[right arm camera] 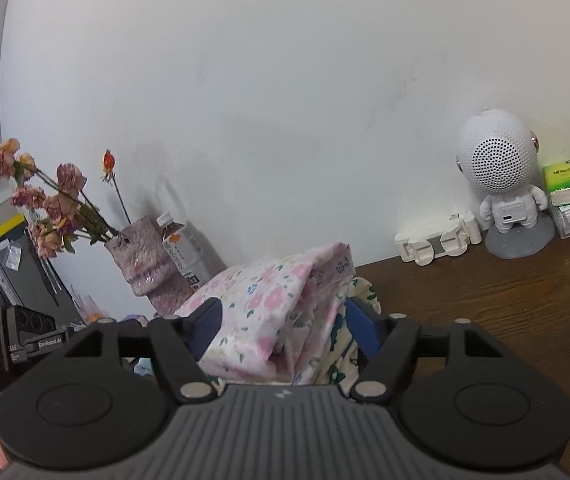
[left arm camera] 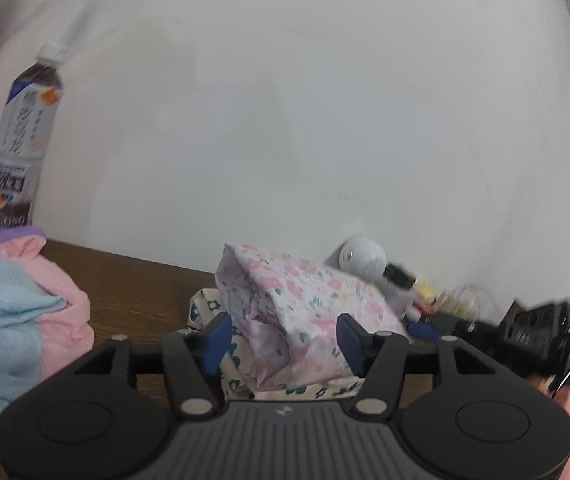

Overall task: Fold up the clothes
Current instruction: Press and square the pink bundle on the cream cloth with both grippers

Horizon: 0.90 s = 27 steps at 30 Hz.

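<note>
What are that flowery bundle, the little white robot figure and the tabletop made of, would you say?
Flowery bundle: thin woven fabric, likely cotton, matte; it creases and folds softly. Robot figure: smooth white plastic, judging by its moulded shape and the perforated face; its grey base looks rougher. Tabletop: brown with wood grain, slight sheen; solid wood or laminate, cannot tell.

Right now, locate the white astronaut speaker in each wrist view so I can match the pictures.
Left wrist: astronaut speaker right of centre, blurred, against the wall behind the pink floral garment.
Right wrist: astronaut speaker far right, upright against the wall.
Shared landmark: pink floral garment, low centre in both views.
</note>
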Each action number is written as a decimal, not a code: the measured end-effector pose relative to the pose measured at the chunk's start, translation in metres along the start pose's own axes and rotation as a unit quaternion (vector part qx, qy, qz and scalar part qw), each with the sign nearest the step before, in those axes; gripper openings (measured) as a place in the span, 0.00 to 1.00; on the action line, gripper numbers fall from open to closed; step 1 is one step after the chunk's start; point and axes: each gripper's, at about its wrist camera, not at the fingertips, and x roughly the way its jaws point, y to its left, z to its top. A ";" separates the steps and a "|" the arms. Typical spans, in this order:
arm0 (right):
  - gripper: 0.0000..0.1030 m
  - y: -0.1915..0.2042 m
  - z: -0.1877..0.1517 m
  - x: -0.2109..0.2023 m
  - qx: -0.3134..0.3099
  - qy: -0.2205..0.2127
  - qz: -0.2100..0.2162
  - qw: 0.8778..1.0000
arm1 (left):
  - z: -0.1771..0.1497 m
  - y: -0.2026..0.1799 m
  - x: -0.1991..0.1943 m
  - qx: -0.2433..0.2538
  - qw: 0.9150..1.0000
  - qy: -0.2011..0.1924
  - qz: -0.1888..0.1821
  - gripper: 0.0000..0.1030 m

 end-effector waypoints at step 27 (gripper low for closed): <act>0.68 0.000 -0.010 0.015 -0.001 0.029 -0.011 1.000 | -0.006 -0.001 0.014 0.128 0.988 0.023 -0.080 0.02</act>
